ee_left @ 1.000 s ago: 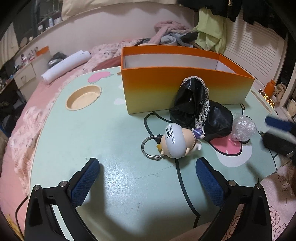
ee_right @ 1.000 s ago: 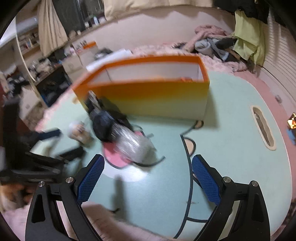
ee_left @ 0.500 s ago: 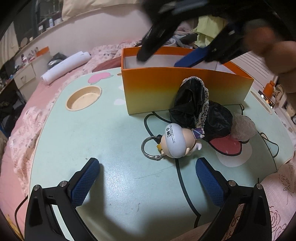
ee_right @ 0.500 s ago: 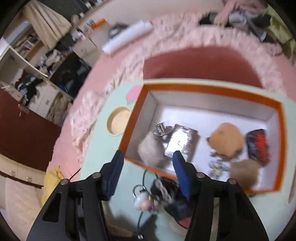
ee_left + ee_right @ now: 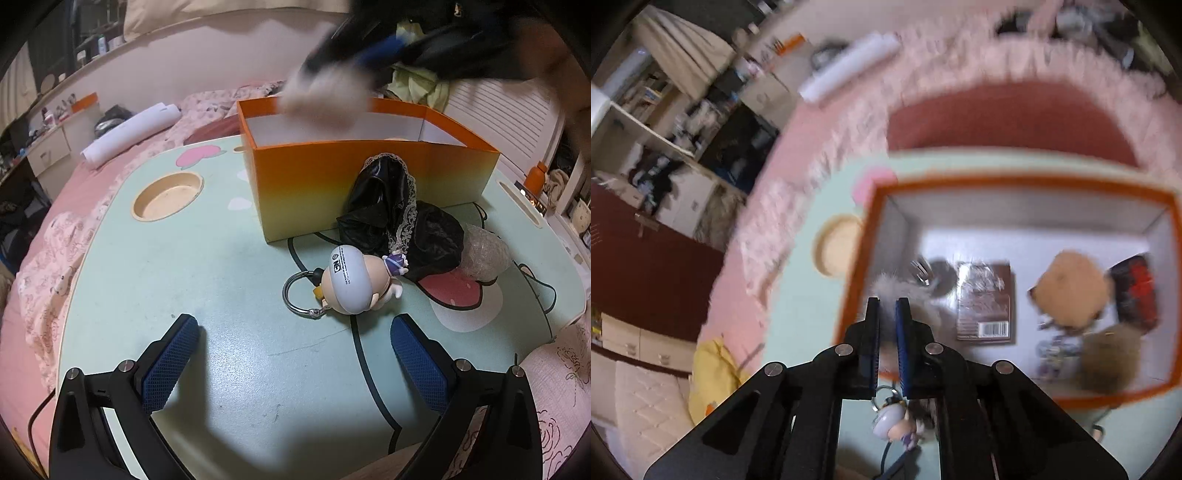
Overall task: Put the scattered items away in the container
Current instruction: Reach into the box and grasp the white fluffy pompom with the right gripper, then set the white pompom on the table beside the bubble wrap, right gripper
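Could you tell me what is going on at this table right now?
A person is tidying small items into the orange cardboard box. The right tool has just been closing and now pinches a grey fluffy pompom above the box. The left tool hovers open over the mint green table, where a round-headed keychain figure, black lace-trimmed cloth and crumpled clear wrap lie.

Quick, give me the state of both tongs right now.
Left tongs: open, holding nothing, above the table.
Right tongs: have just been closing, now shut on the grey fluffy pom-pom over the orange box.
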The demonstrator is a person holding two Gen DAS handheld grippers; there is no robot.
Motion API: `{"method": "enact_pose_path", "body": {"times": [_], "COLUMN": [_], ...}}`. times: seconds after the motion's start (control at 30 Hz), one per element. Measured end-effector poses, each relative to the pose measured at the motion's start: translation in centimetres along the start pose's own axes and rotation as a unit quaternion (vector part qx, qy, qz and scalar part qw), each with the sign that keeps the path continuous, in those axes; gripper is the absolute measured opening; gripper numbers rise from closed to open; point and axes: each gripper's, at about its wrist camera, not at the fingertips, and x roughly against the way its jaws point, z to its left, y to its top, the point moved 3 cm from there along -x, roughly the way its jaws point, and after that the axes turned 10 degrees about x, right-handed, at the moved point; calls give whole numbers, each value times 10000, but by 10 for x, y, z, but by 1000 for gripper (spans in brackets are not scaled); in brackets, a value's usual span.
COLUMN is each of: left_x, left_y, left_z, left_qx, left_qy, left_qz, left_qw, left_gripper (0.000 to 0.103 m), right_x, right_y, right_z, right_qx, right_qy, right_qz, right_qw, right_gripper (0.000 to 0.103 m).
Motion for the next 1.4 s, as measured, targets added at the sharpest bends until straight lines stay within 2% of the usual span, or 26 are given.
{"method": "enact_pose_path", "body": {"times": [0.13, 0.27, 0.4, 0.53, 0.63, 0.73, 0.8, 0.83, 0.9, 1.07, 1.2, 1.33, 1.4], "left_x": [0, 0, -1, 0, 0, -1, -1, -1, -1, -1, -1, -1, -1], "left_y": [0, -1, -1, -1, -2, -2, -2, -2, -2, -3, -3, -2, -1], "left_z": [1, 1, 1, 2, 2, 1, 1, 2, 1, 2, 2, 2, 2], "left_qx": [0, -1, -4, -6, -5, -5, -6, -7, -6, -8, -12, -11, -14], "left_qy": [0, 2, -1, -7, -10, -7, -6, -6, -8, -7, 0, 3, 4], "left_qz": [-1, -2, -3, -7, -6, -8, -8, -9, -8, -10, -7, 7, 8], "left_qw": [10000, 10000, 10000, 10000, 10000, 10000, 10000, 10000, 10000, 10000, 10000, 10000, 10000], "left_gripper": [103, 103, 103, 103, 103, 103, 103, 103, 103, 103, 103, 103, 103], "right_x": [63, 91, 76, 52, 46, 55, 70, 77, 88, 72, 46, 37, 38], "right_y": [-23, -73, -116, -129, -133, -134, -136, -138, -144, -174, -187, -188, -189], "right_z": [6, -21, -52, -77, -79, -77, -73, -69, -58, -42, -46, -38, -37], "right_qx": [257, 144, -115, -322, -448, -620, -631, -586, -267, 360, 351, 685, 724], "right_qy": [-177, -613, -1051, -1164, -719, -513, -634, -716, -1025, -1769, -1988, -2512, -2497], "right_qz": [-697, -881, -711, -554, -703, -1072, -1406, -1571, -1653, -1103, -748, -501, -480], "right_qw": [9971, 9941, 9919, 9911, 9939, 9910, 9860, 9832, 9805, 9774, 9766, 9642, 9644], "right_gripper": [9, 9, 9, 10, 13, 34, 80, 84, 84, 84, 85, 88, 94]}}
